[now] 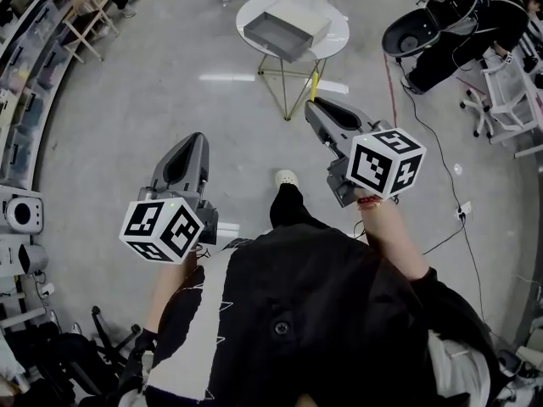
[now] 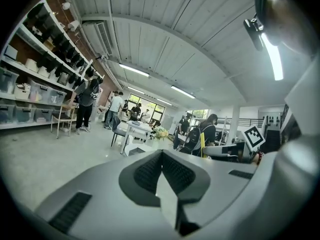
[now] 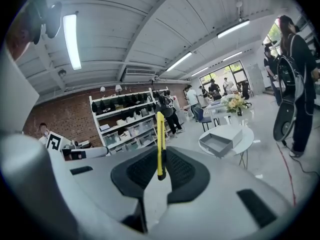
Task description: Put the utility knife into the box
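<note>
Holds the right gripper (image 3: 160, 159) shut on the utility knife (image 3: 160, 136), jaws pressed against its flat sides near the lower end, with most of the yellow body sticking out past the tips. Holds the left gripper (image 2: 161, 159) with its jaws together and nothing between them, nearer the body than the right one in the head view.

Looks light, thin and stiff: a narrow bar, unlikely to bend or to weigh the grip down. Probably smooth on the sides, so prone to pivoting or sliding when pinched at one end only. Better taken nearer the middle of the handle, across the flat faces and away from the blade end. Cannot tell whether the blade is out.

Should need no force on release, judging from this: lower, open, let drop a short way into the box (image 3: 221, 143). Lies open-topped and grey on the round white table (image 3: 247, 134), well ahead of the knife and apart from it, with flowers (image 3: 235, 103) at the table's far edge.

Beyond that, shows bare grey floor (image 1: 170, 83), shelves (image 3: 125, 121) against a brick wall (image 3: 60, 114), and people (image 3: 167, 111) standing about. Not yet at the table, so probably calls for a walk or a long reach first, then the drop.
</note>
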Motion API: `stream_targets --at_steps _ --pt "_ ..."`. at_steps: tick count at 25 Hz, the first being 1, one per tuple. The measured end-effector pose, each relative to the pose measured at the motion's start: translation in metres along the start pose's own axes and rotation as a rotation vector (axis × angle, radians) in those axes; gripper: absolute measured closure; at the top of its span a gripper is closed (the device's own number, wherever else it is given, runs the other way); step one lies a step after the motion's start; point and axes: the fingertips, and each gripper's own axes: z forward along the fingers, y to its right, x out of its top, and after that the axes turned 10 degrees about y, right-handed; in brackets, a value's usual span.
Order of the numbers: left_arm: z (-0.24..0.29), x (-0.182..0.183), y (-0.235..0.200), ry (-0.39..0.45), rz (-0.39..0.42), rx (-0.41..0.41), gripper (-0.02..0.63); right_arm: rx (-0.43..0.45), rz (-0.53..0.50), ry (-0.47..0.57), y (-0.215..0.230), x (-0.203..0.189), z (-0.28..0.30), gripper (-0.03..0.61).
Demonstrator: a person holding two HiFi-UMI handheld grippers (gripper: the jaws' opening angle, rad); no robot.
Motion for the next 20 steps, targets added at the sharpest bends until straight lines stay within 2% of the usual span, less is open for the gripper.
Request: stream_targets --at_steps 10,20 --pt "0.015 0.001 0.005 -0.002 -0.005 -0.009 0.603 -0.021 0.007 -0.008 0.016 0.003 -0.002 0.522" --pt "0.063 -0.008 0.006 -0.012 -0.001 -0.01 0.603 -0.019 0.011 -0.032 0.057 0.006 0.024 0.522"
